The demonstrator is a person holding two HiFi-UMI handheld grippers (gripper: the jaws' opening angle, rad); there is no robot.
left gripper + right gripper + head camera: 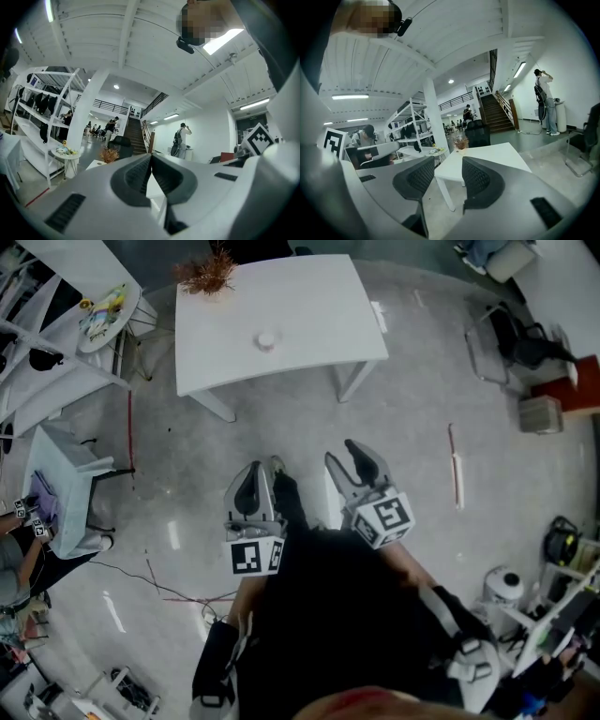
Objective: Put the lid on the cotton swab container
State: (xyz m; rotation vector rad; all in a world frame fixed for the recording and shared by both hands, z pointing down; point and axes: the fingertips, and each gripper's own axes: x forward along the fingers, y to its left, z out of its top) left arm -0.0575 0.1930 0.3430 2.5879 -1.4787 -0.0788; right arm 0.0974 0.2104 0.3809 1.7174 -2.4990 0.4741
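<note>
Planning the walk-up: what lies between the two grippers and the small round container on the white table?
Only bare grey floor, then bare white tabletop up to the small round container; the head view shows it.

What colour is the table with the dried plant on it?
White; the table shows best in the head view.
</note>
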